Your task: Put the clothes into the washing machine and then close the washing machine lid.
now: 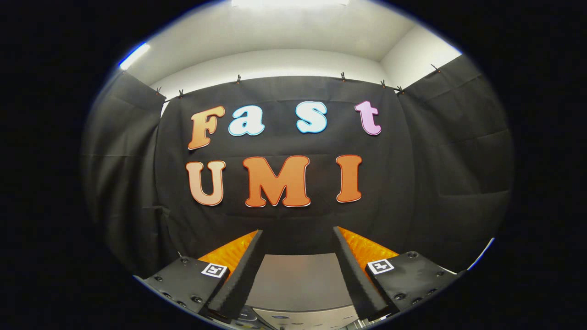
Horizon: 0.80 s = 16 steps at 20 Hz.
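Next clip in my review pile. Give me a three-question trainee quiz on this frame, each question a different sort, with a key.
1. True or false: the tool is clamped on a piece of clothing.
2. Multiple choice: what lies between and just ahead of the fingers? A) a blue towel B) the grey top of the washing machine C) a person's hand
3. Fill in: beyond the fingers hangs the booth's black ____ wall.

Key: 1 false, the fingers are spread apart with nothing between them. 2 B. 3 cloth.

Washing machine lid (pixel 298 279) smooth, matt; wall cloth (pixel 435 183).
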Each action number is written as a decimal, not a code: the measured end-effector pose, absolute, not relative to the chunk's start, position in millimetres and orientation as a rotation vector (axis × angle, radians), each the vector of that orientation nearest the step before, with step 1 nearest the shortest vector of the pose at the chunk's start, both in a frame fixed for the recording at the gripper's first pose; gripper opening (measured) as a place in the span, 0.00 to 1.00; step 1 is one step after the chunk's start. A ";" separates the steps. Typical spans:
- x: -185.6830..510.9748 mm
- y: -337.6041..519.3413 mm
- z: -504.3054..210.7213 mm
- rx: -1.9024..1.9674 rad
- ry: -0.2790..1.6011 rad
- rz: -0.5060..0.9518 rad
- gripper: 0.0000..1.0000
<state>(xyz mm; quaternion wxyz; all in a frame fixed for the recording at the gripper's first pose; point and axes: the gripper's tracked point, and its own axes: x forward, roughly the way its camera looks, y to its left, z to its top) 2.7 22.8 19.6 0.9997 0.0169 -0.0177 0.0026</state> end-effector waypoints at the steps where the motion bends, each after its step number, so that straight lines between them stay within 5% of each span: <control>1: 2.0 23.3 19.3 0.033 -0.036 0.003 0.95; 16: -0.5 18.8 18.7 0.038 -0.035 -0.013 0.95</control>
